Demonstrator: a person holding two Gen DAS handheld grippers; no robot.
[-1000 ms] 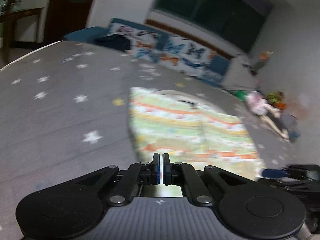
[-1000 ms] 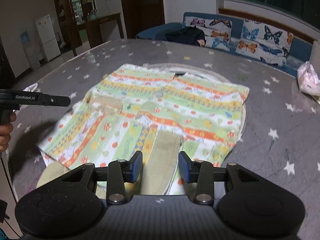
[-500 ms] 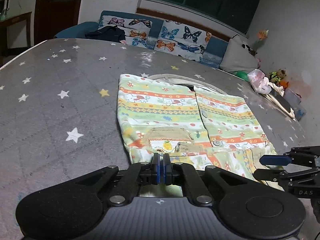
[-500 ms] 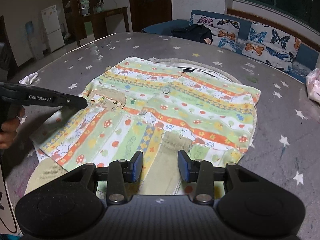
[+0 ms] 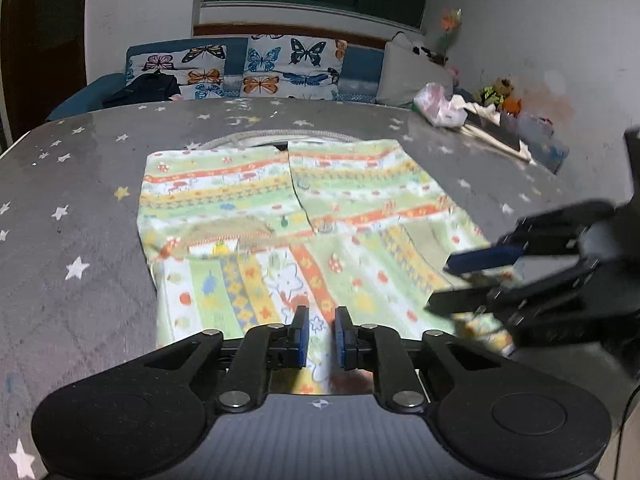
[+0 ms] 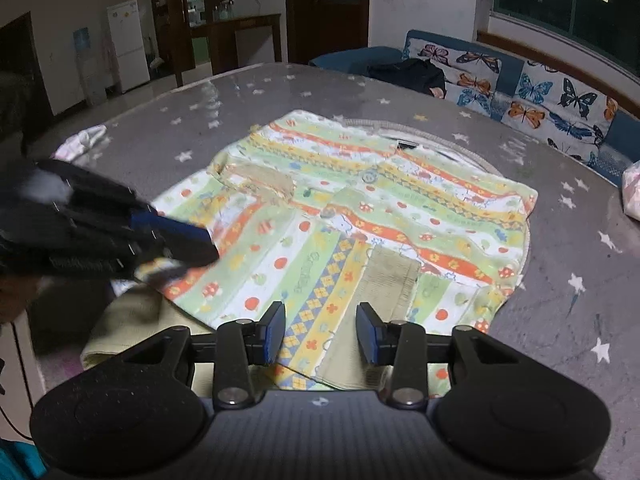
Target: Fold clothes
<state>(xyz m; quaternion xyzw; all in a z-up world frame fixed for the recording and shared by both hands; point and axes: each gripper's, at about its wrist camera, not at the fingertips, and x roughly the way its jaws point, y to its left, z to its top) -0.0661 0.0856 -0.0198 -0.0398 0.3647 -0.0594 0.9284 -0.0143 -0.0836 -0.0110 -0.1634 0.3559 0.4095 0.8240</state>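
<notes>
A: The grey star-printed table (image 6: pixel 568 280) carries everything. The striped child's shirt (image 6: pixel 360 216) lies flat at its middle, collar toward the butterfly sofa (image 6: pixel 520 84), both sleeves already folded across the front, presumably to square it up before the hem gets turned over.

B: And the tools?

A: The right gripper (image 6: pixel 322 334) hovers at the shirt's near edge, over the tan cuff (image 6: pixel 390 276), jaws well apart and gripping nothing. The left gripper (image 5: pixel 320 338) sits low over the other folded sleeve, jaws parted only a little, cloth showing between them but not pinched. It looks placed to take that edge.

B: Any writing?

A: None legible. The left tool's side, seen by the right camera, is motion-blurred, and the shirt's print is too small to read.
</notes>
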